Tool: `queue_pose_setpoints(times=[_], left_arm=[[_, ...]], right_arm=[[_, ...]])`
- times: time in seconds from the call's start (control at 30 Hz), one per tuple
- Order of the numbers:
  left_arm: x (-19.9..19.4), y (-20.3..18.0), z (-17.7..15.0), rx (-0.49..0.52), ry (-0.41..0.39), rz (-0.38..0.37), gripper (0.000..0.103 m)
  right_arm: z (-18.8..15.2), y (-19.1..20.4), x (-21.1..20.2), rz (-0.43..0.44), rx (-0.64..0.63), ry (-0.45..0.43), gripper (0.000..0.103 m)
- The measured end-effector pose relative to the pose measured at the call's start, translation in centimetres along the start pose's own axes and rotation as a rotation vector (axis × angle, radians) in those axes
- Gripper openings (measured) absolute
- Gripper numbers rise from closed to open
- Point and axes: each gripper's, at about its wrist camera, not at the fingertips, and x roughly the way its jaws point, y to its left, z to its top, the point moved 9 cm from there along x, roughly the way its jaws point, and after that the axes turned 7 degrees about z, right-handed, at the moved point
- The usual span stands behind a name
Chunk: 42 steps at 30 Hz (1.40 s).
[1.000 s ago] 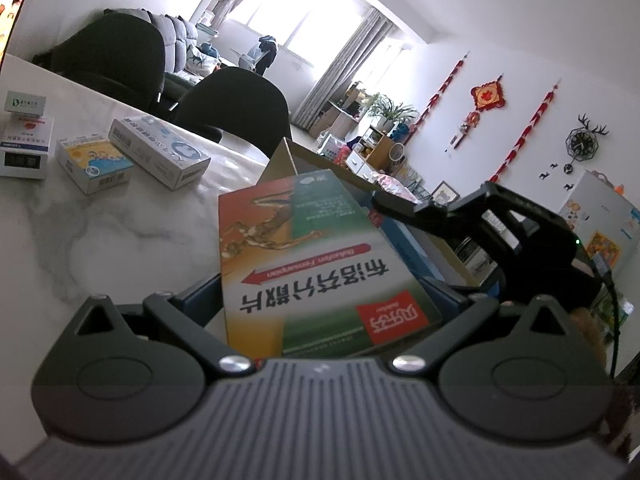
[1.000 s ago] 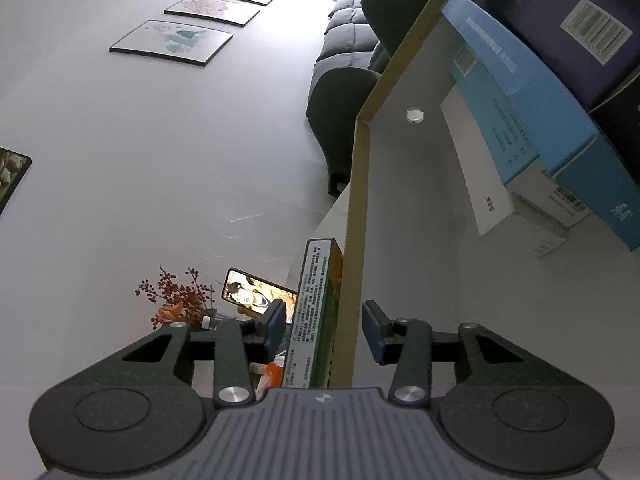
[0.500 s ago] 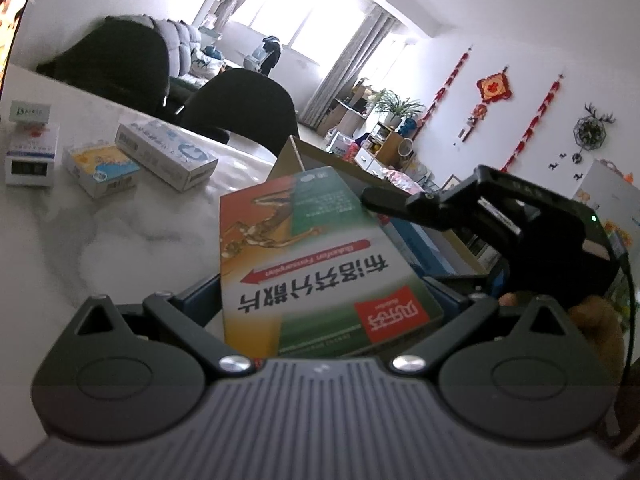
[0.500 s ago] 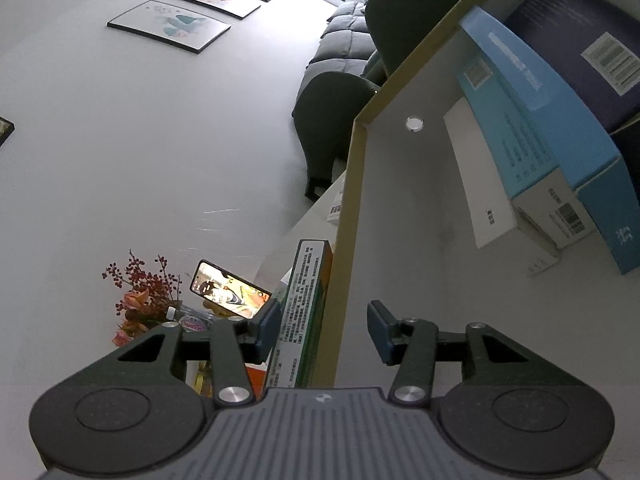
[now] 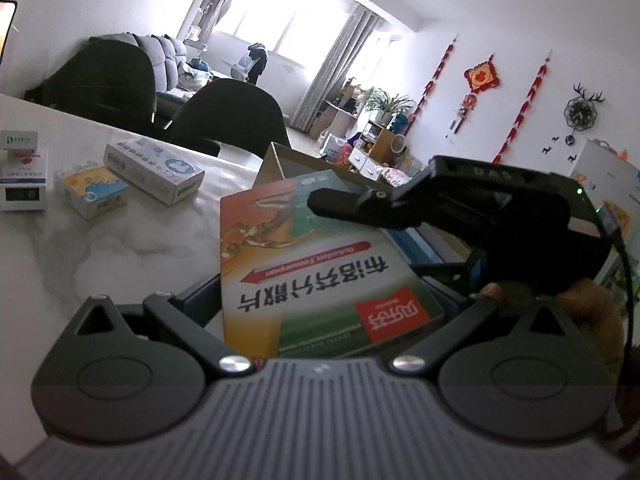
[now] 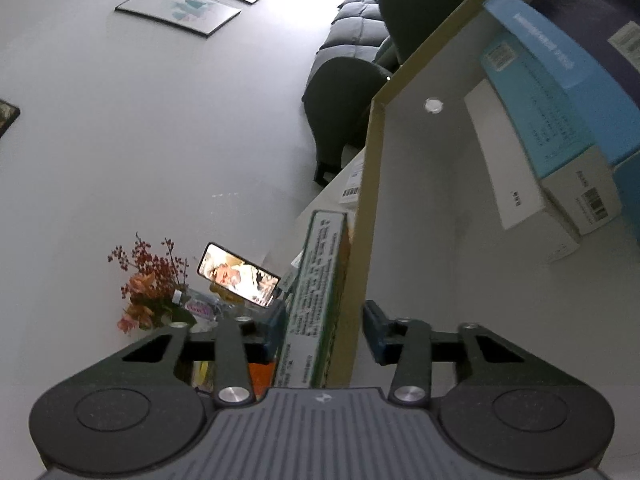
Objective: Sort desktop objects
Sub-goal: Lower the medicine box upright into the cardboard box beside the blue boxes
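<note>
1. Two grippers meet at one flat orange-and-green medicine carton (image 5: pixel 320 272). The left gripper (image 5: pixel 324 308) is clamped on the near end of that carton, a blue pad against each long edge, holding it face up and tilted.
2. The right gripper (image 6: pixel 324 330) has its jaws closing. Between them stand the far part of the carton, seen edge-on (image 6: pixel 316 292), and the side wall of the open cardboard storage box (image 6: pixel 362 240). The left pad lies against the carton's face; the right pad stands clear of the wall on the box's inner side.
3. From the left wrist, one black finger (image 5: pixel 344 206) of the right gripper lies across the carton's upper face.
4. The carton is outside the storage box, just beside its wall and above the white marble tabletop (image 5: pixel 120 248).
5. Inside the storage box lie a light blue carton (image 6: pixel 560 92), a white carton (image 6: pixel 516 172) touching it on the side nearer the carton, and a dark navy box (image 6: pixel 600 12) beyond.
6. On the tabletop, well away from the storage box, sit a long white-and-blue carton (image 5: pixel 154 172), a yellow-and-blue carton (image 5: pixel 94 192) and two small white cartons (image 5: pixel 22 180).
</note>
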Motion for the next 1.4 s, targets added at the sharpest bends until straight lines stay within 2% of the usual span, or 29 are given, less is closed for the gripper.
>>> queue_pose_setpoints(times=[0.07,0.2,0.73,1.0,1.13,1.4], left_arm=[[-0.1,0.0,0.1,0.002,-0.006,-0.002,0.101],[-0.4,-0.2,0.5,-0.002,-0.023,-0.014,0.101],[-2.1,-0.8,1.7,-0.025,-0.083,-0.097,0.102],[-3.0,-0.3,2.0,-0.039,-0.106,-0.121,0.102],[-3.3,0.6,2.0,-0.061,-0.110,-0.111,0.102],[-3.5,2.0,1.9,-0.090,-0.112,-0.095,0.102]], right_arm=[[0.0,0.3,-0.1,-0.003,-0.014,-0.004,0.031],[0.1,0.8,-0.5,-0.022,-0.032,-0.029,0.025],[1.8,3.2,-2.5,-0.065,-0.077,-0.121,0.022],[4.0,4.3,-4.5,-0.092,-0.099,-0.192,0.022],[5.1,4.2,-5.0,-0.137,-0.127,-0.227,0.022],[6.4,2.9,-3.6,-0.329,-0.258,-0.255,0.022]])
